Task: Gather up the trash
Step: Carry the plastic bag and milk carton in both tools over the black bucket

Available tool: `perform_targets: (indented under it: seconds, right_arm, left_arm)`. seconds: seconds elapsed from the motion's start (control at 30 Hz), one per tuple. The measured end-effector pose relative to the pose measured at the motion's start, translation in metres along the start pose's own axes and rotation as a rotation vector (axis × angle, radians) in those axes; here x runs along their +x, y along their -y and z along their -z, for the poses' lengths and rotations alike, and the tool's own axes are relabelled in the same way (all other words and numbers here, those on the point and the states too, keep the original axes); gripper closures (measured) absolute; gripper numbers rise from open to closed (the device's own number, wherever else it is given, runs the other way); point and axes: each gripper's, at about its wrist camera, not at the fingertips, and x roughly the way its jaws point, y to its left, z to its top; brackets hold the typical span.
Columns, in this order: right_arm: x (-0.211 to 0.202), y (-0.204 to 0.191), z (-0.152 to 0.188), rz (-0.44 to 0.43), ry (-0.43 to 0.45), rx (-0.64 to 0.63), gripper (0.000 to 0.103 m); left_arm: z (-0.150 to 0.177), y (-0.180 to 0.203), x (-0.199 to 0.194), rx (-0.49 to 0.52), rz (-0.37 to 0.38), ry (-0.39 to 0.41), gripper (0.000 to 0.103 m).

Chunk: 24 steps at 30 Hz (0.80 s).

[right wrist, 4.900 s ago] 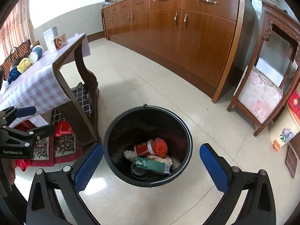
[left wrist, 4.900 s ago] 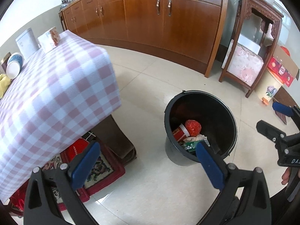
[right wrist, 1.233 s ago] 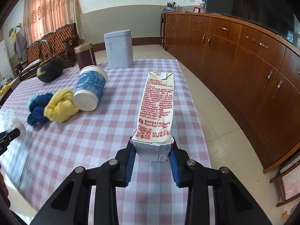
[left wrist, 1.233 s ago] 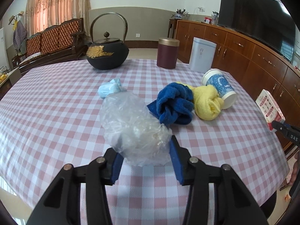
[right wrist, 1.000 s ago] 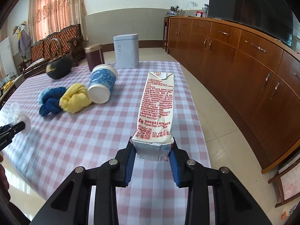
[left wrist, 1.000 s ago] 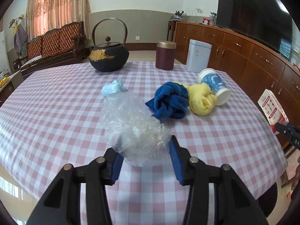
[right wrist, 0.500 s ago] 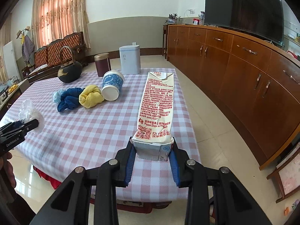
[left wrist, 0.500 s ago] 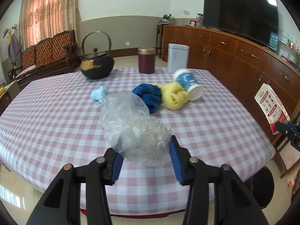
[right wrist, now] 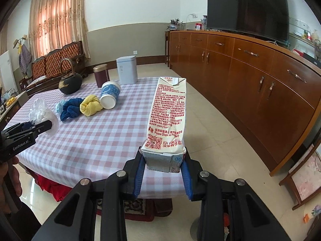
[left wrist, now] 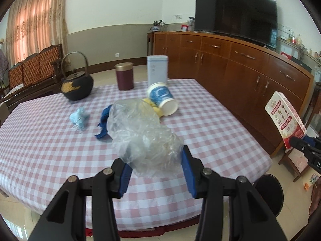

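Observation:
My left gripper [left wrist: 155, 167] is shut on a crumpled clear plastic bag [left wrist: 140, 134] and holds it above the checked table [left wrist: 50, 150]. My right gripper [right wrist: 162, 169] is shut on a white milk carton with red print [right wrist: 167, 118], held lengthwise above the table's right edge. The carton also shows at the right of the left wrist view [left wrist: 284, 120]. The bag and left gripper show at the left of the right wrist view [right wrist: 40, 110]. The black trash bucket [left wrist: 268, 190] stands on the floor by the table's near right corner.
On the table lie a blue-and-white paper cup [left wrist: 162, 98] on its side, a yellow cloth [right wrist: 90, 104], a dark blue cloth [right wrist: 70, 108], a light blue wad [left wrist: 79, 118], a black kettle [left wrist: 76, 82], a maroon canister [left wrist: 124, 76] and a white tin [left wrist: 157, 68]. A wooden sideboard [right wrist: 260, 76] lines the right wall.
Both grippers have drawn back and up from the table with the bag and the carton still held. The table looks farther away and the bucket has come into view at lower right.

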Motion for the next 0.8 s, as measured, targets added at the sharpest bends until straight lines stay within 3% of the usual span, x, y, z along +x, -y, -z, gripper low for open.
perform_targets:
  seconds: [0.43, 0.8]
  right_arm:
    - [-0.034, 0.062, 0.026, 0.090, -0.003, 0.066, 0.067]
    - [-0.063, 0.122, 0.062, 0.196, -0.024, 0.136, 0.067]
  left_arm:
    - [-0.005, 0.077, 0.001, 0.096, 0.117, 0.009, 0.056]
    - [-0.001, 0.153, 0.010, 0.179, 0.264, -0.007, 0.056]
